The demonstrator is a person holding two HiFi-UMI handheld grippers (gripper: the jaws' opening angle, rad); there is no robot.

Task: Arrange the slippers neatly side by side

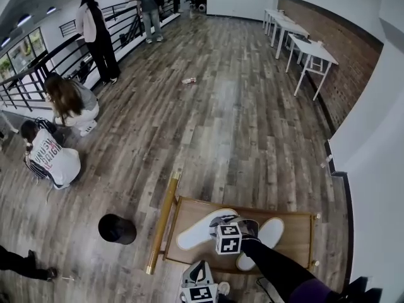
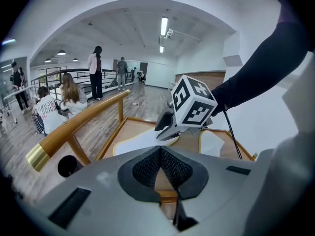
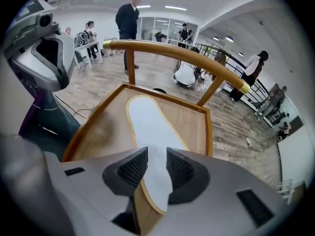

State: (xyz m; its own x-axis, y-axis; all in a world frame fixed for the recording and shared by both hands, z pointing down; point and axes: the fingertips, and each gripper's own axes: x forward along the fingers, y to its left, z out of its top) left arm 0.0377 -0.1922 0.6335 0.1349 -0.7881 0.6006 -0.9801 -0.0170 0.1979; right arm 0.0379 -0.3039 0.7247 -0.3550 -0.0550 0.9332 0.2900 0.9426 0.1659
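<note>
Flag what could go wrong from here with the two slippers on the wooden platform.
1. The right gripper has its jaws apart astride the white slipper; pulling away carelessly could snag and skew it.
2. The other slipper lies apart from it on the platform, so the pair may end up uneven.
3. The left gripper, jaws together, sits close behind the right gripper; they could collide.

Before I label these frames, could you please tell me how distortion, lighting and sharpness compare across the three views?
Head view: mild barrel bend, even light, the wooden tray sharp. Left gripper view: strong fisheye with black corners, the ceiling strip light blown out. Right gripper view: same fisheye, the tray's rail bowed into an arc, the white slipper crisp.
</note>
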